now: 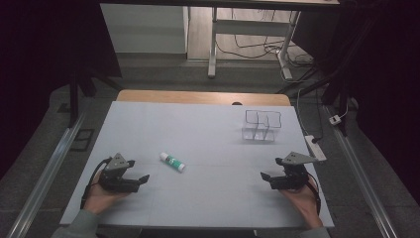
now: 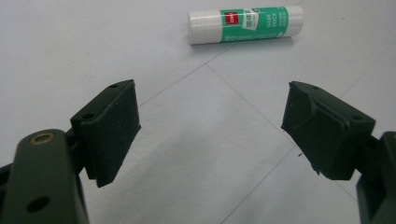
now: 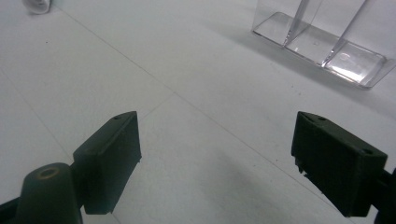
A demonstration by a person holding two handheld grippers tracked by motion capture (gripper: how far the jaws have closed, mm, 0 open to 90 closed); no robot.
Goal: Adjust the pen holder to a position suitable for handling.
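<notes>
A glue stick [image 1: 172,161] with a white cap and green label lies on its side on the pale table sheet [image 1: 198,139], left of centre. In the left gripper view the glue stick [image 2: 245,24] lies ahead of the jaws, apart from them. My left gripper [image 1: 140,172] rests at the front left, open and empty. A clear plastic organiser [image 1: 261,126] with several compartments stands at the back right; its near wall [image 3: 322,39] appears in the right gripper view. My right gripper [image 1: 270,170] sits at the front right, open, with nothing between its jaws.
A white power strip [image 1: 315,147] lies at the table's right edge. A wooden strip [image 1: 203,96] runs along the far edge. Desk legs and cables [image 1: 257,47] stand on the floor beyond.
</notes>
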